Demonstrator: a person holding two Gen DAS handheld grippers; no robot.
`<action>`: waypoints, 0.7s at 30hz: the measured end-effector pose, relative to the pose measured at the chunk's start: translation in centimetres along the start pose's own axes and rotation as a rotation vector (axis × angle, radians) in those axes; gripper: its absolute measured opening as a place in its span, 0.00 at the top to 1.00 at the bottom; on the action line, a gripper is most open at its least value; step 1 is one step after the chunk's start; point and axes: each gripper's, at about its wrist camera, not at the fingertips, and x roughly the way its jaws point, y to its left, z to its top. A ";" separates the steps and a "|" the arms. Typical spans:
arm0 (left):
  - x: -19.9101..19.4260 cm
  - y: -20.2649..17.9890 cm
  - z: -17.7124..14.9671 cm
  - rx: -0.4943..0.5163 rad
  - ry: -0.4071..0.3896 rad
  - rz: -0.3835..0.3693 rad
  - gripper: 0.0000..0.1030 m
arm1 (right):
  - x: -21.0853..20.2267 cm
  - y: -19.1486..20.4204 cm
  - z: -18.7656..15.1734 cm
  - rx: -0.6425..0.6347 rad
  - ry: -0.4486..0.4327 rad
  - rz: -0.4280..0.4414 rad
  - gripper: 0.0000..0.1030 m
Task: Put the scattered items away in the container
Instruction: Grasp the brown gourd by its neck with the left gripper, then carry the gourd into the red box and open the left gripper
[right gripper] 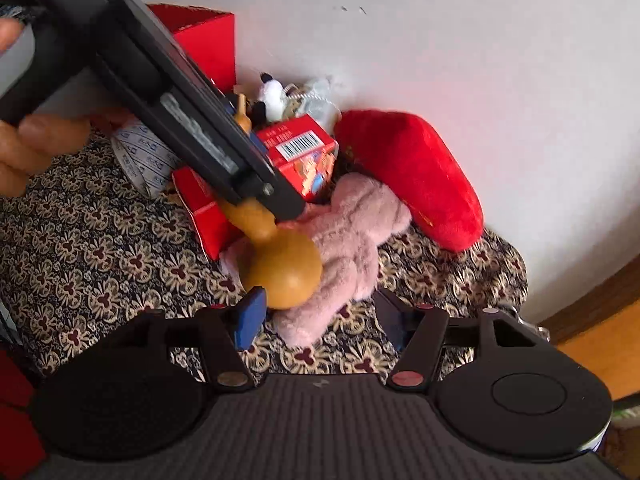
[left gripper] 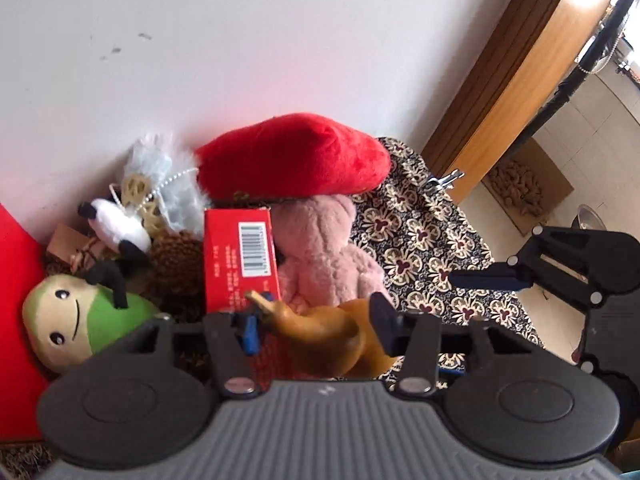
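Left of the pile: a green plush (left gripper: 80, 322) against a red container (right gripper: 204, 40), whose wall shows at the frame edge in the left wrist view. Its opening is cut off in both views; how full it is cannot be told.

Left gripper (left gripper: 316, 322): jaws partly closed around a tan gourd (left gripper: 324, 330). The thin stem lies by the left pad and the body against the right one. In the right wrist view the gourd (right gripper: 280, 268) hangs out below the left gripper (right gripper: 256, 184), bulb down, just above a pink plush (right gripper: 352, 248).

Risk: the hold sits on the narrow neck with the heavy bulb hanging free. The gourd is smooth and rounded, so a tilt or quick swing toward the container could, I judge, let it slip or pivot out and drop onto the plush or the patterned cloth (right gripper: 80, 248).

Mid-pile: a red box (left gripper: 240, 256) with a barcode stands on end among the toys; a nudge from the gripper could topple it.

Right gripper (right gripper: 316, 320): jaws wide apart, holding nothing, close under the bulb. The two tools are near enough to collide.

Right: a red cushion (left gripper: 296, 156) leans on the wall. What lies beneath it is hidden. The small fluffy items behind the box are hard to identify.
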 end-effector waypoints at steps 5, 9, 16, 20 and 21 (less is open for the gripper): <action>0.0 -0.1 -0.2 -0.073 -0.015 0.023 0.66 | 2.9 2.2 0.6 -0.125 -0.023 -0.017 0.34; 0.0 -0.8 -0.3 -0.091 -0.012 0.017 0.78 | 4.3 1.5 0.9 -0.041 0.019 0.030 0.42; -2.1 -2.4 0.3 -0.067 -0.048 0.008 0.89 | 1.8 0.6 1.7 0.042 -0.006 0.040 0.43; -6.7 -1.8 1.4 -0.076 -0.136 0.045 0.89 | -1.1 0.6 4.2 0.052 -0.094 0.014 0.45; -8.1 -1.4 1.6 -0.076 -0.162 0.068 0.89 | -1.6 0.7 5.3 0.052 -0.119 0.016 0.45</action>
